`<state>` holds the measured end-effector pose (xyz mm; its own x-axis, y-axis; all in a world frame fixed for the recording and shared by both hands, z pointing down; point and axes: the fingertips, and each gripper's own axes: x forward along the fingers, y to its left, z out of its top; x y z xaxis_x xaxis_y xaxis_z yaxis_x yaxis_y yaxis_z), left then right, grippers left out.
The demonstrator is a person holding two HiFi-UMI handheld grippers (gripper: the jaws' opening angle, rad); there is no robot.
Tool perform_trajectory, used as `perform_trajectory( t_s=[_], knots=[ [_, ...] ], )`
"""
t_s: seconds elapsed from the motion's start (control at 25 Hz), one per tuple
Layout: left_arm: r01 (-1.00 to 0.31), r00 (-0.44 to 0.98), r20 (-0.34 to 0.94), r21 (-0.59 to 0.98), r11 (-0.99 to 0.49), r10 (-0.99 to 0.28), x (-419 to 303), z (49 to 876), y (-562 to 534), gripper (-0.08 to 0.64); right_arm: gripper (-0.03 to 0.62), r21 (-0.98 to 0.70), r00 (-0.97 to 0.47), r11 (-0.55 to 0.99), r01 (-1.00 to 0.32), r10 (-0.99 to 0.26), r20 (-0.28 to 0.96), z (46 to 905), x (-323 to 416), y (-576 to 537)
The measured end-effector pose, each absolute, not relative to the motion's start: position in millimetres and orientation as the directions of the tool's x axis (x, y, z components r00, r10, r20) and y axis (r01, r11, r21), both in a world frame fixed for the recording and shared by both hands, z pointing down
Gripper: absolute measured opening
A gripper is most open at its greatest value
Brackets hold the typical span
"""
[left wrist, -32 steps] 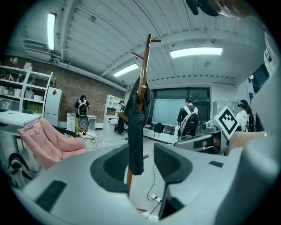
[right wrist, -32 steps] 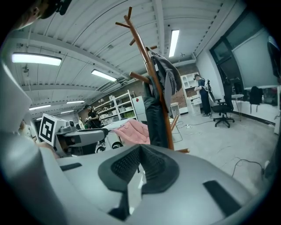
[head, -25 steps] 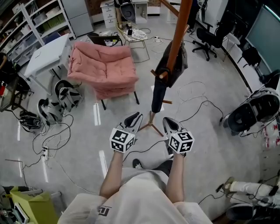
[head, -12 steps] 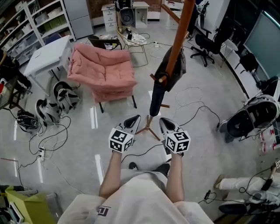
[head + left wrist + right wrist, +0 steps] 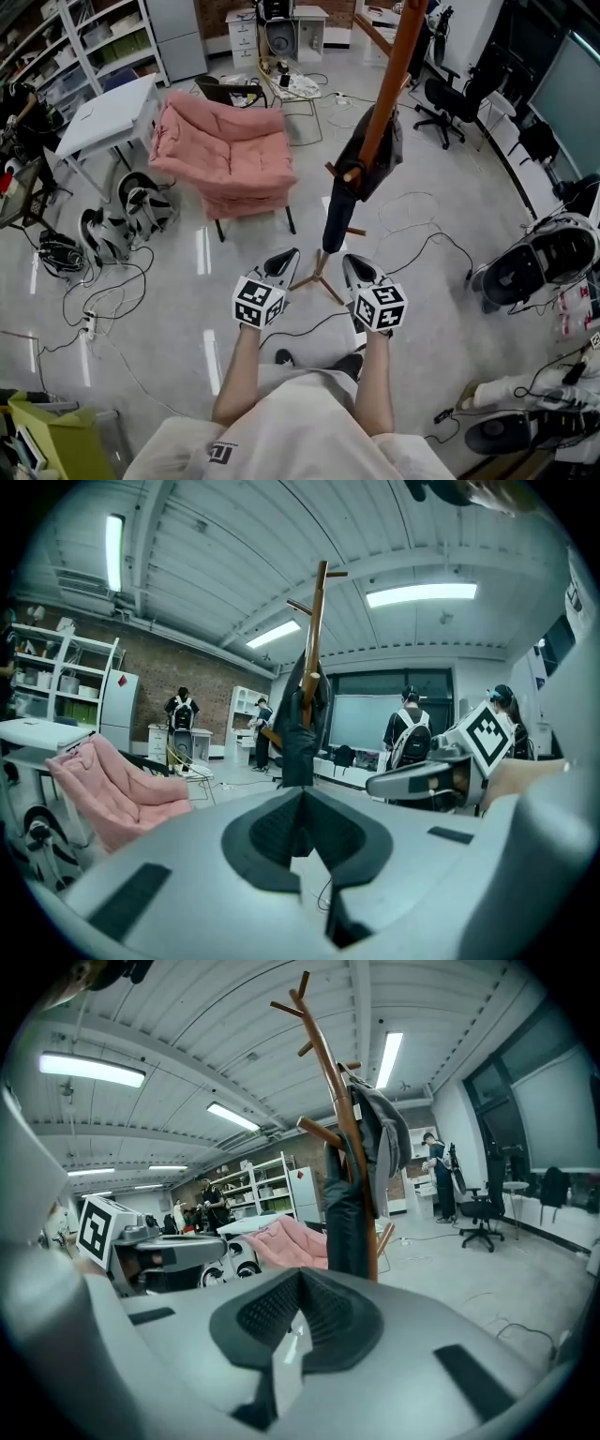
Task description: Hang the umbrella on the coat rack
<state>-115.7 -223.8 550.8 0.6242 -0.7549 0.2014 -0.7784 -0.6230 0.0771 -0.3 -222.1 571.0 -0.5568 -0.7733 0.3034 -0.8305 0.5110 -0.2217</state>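
The wooden coat rack (image 5: pixel 380 103) stands on the floor just ahead of me, its feet (image 5: pixel 319 274) between my two grippers. A dark folded umbrella (image 5: pixel 337 211) hangs from a low peg, pointing down, with a dark garment (image 5: pixel 386 150) on the pole above it. My left gripper (image 5: pixel 285 257) and right gripper (image 5: pixel 352 263) are held side by side short of the rack, both shut and empty. In the left gripper view the umbrella (image 5: pixel 298 742) and rack (image 5: pixel 314 639) rise behind the closed jaws. The right gripper view shows the umbrella (image 5: pixel 347 1222) against the pole (image 5: pixel 333 1082).
A pink armchair (image 5: pixel 230 155) stands left of the rack, with a white table (image 5: pixel 108 112) beyond it. Cables (image 5: pixel 122 300) and bags (image 5: pixel 127 216) lie on the floor at left. An office chair (image 5: pixel 441 89) and a black-and-white device (image 5: pixel 548 244) are at right. People (image 5: pixel 408 738) stand far off.
The head view has shifted slightly. Both grippers stay in front of the rack's feet, and the umbrella hangs where it did.
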Motion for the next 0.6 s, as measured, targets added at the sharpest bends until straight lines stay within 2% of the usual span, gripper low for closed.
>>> perform_trajectory(
  t_s=[0.6],
  knots=[
    [-0.768,0.635,0.225,0.087,-0.634,-0.739,-131.4,563.6,-208.7,0.008,0.004,-0.207,-0.523,0.48,-0.852,-0.793,0.312,582.5,-8.6,-203.2]
  ],
)
